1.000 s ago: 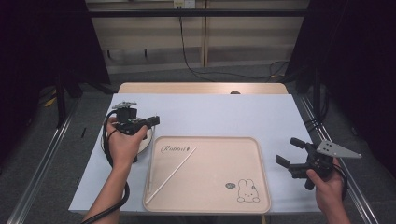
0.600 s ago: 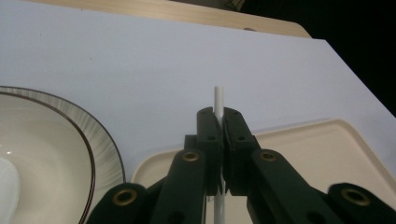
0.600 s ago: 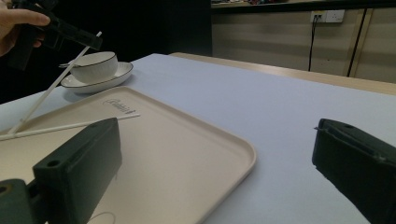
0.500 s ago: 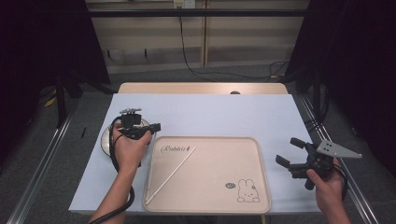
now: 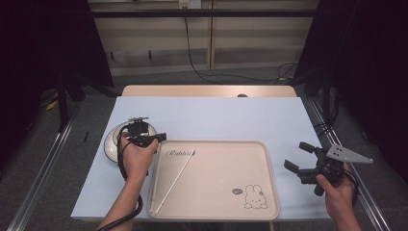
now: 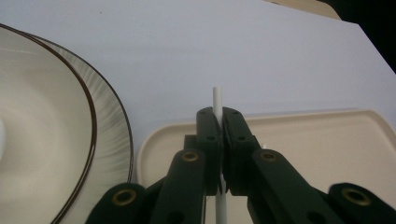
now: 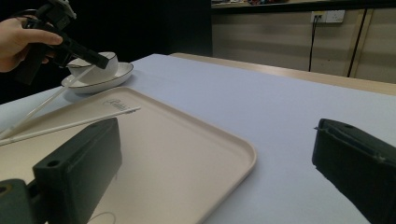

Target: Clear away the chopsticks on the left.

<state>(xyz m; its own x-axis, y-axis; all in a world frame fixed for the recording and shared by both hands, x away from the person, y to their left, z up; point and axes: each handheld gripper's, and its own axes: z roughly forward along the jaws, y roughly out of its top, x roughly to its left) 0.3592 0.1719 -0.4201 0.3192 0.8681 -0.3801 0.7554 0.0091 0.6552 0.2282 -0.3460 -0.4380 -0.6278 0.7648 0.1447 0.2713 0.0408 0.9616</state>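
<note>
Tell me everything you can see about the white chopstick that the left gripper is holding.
The white chopstick is thin, straight and smooth, plastic-looking. The left gripper is shut on it near one end, and a short tip sticks out beyond the jaws. In the right gripper view it slopes from the jaws down toward the beige tray; where its far end rests is unclear. A second chopstick lies flat in the tray.

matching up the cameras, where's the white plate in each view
high view: white plate sits mid-left, just left of the beige tray.
left gripper view: far left, left of the jaws.
right gripper view: upper left, beyond the tray.
shared landmark: the tray corner nearest the plate.
</note>
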